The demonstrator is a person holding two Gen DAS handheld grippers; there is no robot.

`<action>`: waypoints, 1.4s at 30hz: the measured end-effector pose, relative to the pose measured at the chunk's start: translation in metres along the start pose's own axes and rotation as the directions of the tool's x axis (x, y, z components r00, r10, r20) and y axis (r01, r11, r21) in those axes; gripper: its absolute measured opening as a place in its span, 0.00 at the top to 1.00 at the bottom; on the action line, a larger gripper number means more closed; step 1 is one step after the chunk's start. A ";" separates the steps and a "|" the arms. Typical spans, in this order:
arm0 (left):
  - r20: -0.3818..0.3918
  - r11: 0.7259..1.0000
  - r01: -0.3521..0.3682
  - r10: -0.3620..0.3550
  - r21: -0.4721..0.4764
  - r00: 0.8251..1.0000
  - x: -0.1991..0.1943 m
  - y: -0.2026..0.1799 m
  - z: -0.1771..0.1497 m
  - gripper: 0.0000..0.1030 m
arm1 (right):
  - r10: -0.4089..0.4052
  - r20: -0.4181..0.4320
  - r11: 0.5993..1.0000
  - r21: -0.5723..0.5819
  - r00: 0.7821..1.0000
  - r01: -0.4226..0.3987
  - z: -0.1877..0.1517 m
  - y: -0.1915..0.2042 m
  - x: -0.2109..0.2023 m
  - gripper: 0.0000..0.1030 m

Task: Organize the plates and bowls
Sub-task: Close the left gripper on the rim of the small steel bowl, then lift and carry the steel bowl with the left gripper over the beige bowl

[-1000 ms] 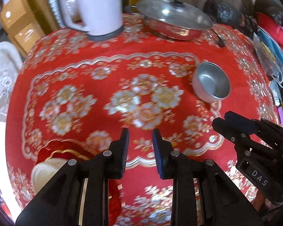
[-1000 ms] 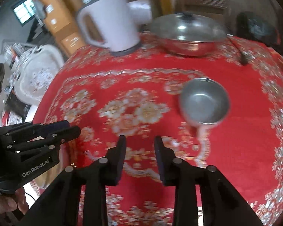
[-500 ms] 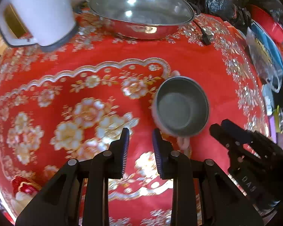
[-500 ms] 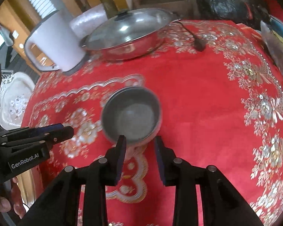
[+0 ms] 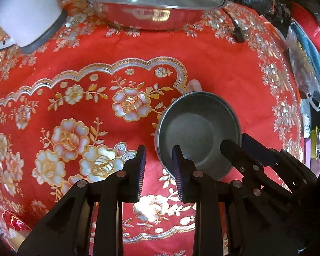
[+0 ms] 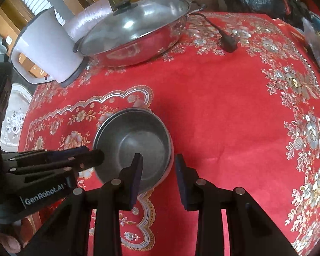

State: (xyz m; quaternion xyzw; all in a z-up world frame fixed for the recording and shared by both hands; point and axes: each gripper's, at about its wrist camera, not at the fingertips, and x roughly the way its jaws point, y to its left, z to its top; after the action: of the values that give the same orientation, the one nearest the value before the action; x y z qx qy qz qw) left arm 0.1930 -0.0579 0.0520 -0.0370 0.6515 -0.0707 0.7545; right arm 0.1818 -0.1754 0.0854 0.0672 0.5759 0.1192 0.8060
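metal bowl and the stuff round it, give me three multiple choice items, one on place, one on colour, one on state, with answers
1. Where does the metal bowl sit?
A. on the tablecloth, in front of the lidded pan
B. inside the lidded pan
C. on top of the white kettle

2. What colour is the tablecloth?
A. blue
B. red with flowers
C. plain white

3. What is the state of the right gripper?
A. shut on the bowl
B. shut on nothing
C. open, its fingers either side of the bowl's near rim

Answers: 1 A, bowl rests on cloth, apart from the pan. 2 B, red floral cloth. 3 C, a clear gap between the fingers.
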 end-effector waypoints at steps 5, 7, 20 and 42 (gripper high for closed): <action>-0.040 1.000 -0.008 0.008 0.001 0.999 0.016 -0.003 0.005 0.76 | 0.013 -0.028 1.000 0.011 1.000 -0.013 0.003 -0.004 0.012 0.70; -0.059 1.000 -0.012 0.011 -0.007 0.998 0.022 -0.003 0.006 0.76 | 0.016 -0.036 1.000 0.017 0.999 -0.015 0.003 -0.005 0.016 0.70; -0.028 0.998 -0.026 0.028 0.060 0.999 0.031 -0.017 0.009 0.81 | 0.045 -0.058 0.998 0.045 0.997 -0.043 0.000 -0.013 0.026 0.80; 0.007 0.998 -0.041 0.041 0.051 0.999 0.003 0.003 -0.020 0.81 | 0.079 -0.048 0.997 0.023 0.996 -0.078 -0.011 0.011 0.005 0.86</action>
State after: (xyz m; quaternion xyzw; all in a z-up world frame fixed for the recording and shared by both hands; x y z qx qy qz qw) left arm 0.1743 -0.0545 0.0454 -0.0044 0.6478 -0.0718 0.7584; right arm 0.1719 -0.1642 0.0803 0.0953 0.5936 0.1462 0.7856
